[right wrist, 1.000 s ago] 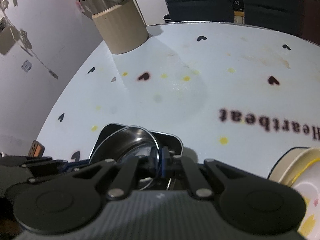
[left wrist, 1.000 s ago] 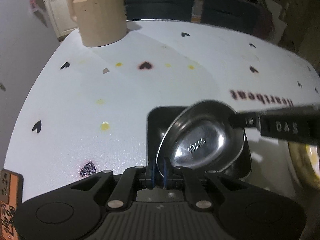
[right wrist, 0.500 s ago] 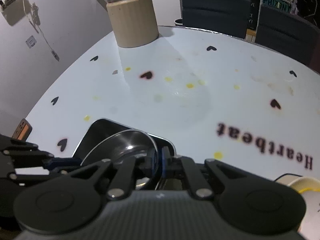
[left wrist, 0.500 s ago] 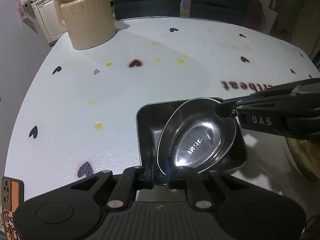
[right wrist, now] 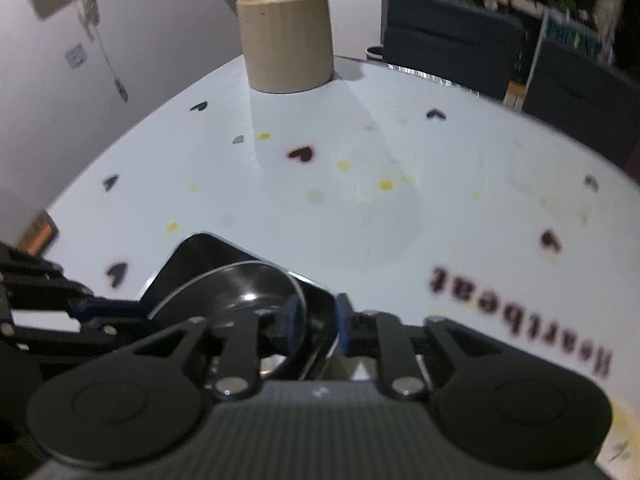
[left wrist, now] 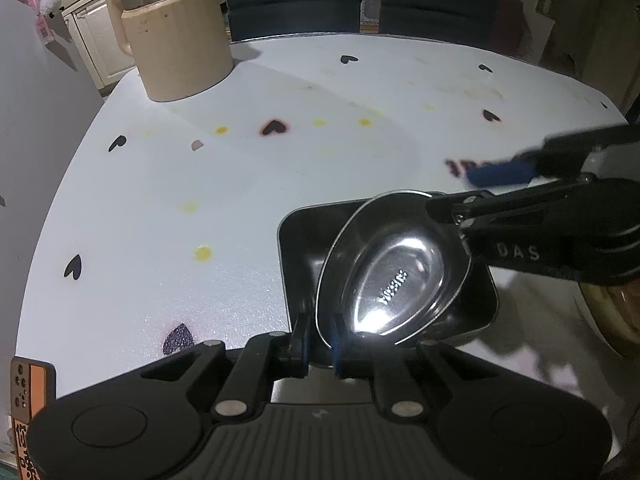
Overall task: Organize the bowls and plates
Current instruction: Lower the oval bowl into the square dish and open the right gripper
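Observation:
A round steel plate (left wrist: 394, 276) rests tilted inside a dark rectangular metal tray (left wrist: 296, 240) on the white table. My left gripper (left wrist: 320, 338) has its jaws slightly apart, one on each side of the plate's near rim. My right gripper (right wrist: 316, 320) has its jaws spread open on either side of the plate's far rim (right wrist: 240, 292) and the tray's edge (right wrist: 200, 244). In the left wrist view its fingers (left wrist: 496, 172) reach in from the right.
A beige jug with a steel lid (left wrist: 176, 40) stands at the table's far left. A cream plate (left wrist: 608, 320) lies at the right edge. Two dark chairs (left wrist: 296, 0) stand behind the table. An orange-labelled device (left wrist: 28, 392) lies at the near left.
My right gripper opened and let go of the plate's far rim. My left gripper's jaws parted a little at the near rim. The plate settled lower in the tray.

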`<state>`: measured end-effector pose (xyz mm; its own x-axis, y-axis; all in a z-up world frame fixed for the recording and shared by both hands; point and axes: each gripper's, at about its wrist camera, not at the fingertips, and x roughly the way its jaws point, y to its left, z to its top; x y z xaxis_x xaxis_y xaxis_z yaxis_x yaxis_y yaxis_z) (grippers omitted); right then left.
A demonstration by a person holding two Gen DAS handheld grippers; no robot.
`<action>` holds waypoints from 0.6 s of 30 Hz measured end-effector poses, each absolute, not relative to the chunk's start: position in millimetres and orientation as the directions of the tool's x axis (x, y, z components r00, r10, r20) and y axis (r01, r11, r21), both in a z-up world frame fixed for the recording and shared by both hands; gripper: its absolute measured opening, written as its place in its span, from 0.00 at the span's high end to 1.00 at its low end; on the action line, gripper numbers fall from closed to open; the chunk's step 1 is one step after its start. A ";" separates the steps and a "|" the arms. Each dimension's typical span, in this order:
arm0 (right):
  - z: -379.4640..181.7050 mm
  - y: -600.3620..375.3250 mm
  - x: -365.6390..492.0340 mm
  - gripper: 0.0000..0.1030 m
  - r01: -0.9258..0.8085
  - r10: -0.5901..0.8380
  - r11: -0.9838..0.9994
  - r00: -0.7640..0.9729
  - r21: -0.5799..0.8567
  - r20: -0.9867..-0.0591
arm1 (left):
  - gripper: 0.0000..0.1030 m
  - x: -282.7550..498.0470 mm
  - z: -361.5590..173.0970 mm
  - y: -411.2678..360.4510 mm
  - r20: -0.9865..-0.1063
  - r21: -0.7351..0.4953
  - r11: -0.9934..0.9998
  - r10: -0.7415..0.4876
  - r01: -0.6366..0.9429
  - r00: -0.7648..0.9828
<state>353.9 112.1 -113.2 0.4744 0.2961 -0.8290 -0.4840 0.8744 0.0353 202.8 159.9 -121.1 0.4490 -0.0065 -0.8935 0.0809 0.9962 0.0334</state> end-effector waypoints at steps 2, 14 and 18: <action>-112.6 115.1 350.9 0.47 -0.499 0.252 0.865 0.520 -0.051 -0.816 | 0.87 202.8 -120.4 160.3 -0.892 0.035 0.996 -0.005 0.080 0.452; -130.9 104.1 376.2 0.46 -0.472 0.303 0.879 0.438 0.070 -0.847 | 0.87 197.8 -114.1 161.6 -0.887 0.029 0.997 -0.008 0.073 0.462; -131.4 105.5 376.3 0.46 -0.475 0.304 0.877 0.441 0.068 -0.844 | 0.87 197.4 -113.6 160.2 -0.889 0.033 0.997 -0.005 0.077 0.457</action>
<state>376.3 105.5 -131.4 0.4412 0.3041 -0.8443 -0.4753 0.8772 0.0676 197.4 160.2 -113.6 0.4574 -0.0055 -0.8893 0.0765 0.9965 0.0332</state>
